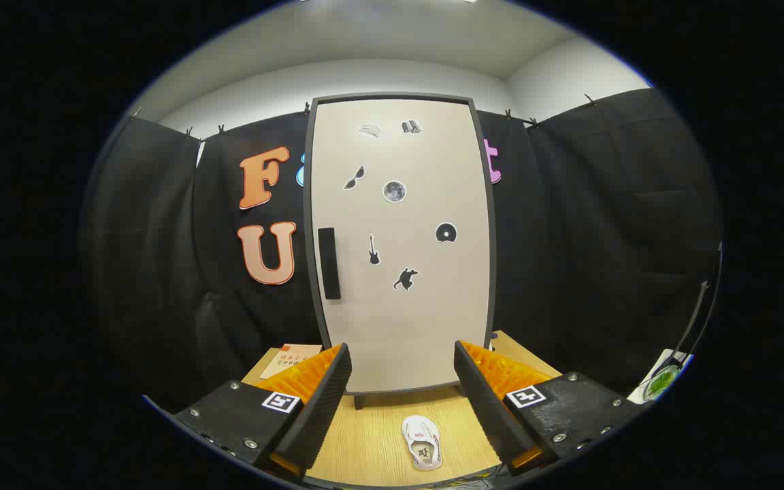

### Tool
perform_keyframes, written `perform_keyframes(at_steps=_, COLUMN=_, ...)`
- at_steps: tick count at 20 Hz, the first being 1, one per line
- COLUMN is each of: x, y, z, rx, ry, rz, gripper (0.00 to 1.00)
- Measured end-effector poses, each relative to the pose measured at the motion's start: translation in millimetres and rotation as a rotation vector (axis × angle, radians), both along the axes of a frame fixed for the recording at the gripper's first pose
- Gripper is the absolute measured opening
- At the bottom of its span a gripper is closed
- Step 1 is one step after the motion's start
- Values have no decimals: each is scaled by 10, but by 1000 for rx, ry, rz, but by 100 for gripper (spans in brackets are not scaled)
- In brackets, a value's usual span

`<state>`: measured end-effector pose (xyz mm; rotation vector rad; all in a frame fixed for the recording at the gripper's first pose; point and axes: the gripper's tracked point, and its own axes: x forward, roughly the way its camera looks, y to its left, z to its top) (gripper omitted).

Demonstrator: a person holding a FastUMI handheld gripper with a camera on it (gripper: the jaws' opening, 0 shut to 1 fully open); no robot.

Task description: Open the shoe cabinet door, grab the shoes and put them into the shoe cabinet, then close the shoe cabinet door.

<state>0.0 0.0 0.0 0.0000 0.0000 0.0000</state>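
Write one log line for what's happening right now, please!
stage: start | shoe cabinet door: closed | shoe: on table, between fingers, untouched | hand-held gripper: open, empty, facing door

Booklet (pixel 290 359) — half hidden behind jaws

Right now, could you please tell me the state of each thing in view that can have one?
Shoe cabinet door: shut, upright.
Handle: untouched.
Shoe: on the wooden table, between the fingers, outside the cabinet.
Hand-held gripper: open, holding nothing.
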Motion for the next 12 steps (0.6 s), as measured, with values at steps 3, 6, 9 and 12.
perform_keyframes(at_steps=3, x=-21, y=-16, z=-13, rx=5, ry=5, rz=-6, gripper=95)
perform_keyframes(at_steps=6, x=-30, y=-6, z=-21, rx=5, ry=6, rz=-6, gripper=95)
perform_keyframes(at_steps=9, x=-48, y=-11, z=-18, rx=2, ry=7, rz=-10, gripper=95)
perform_keyframes(at_steps=12, x=-52, y=-23, z=-36, rx=2, ry=7, rz=-14, gripper=95)
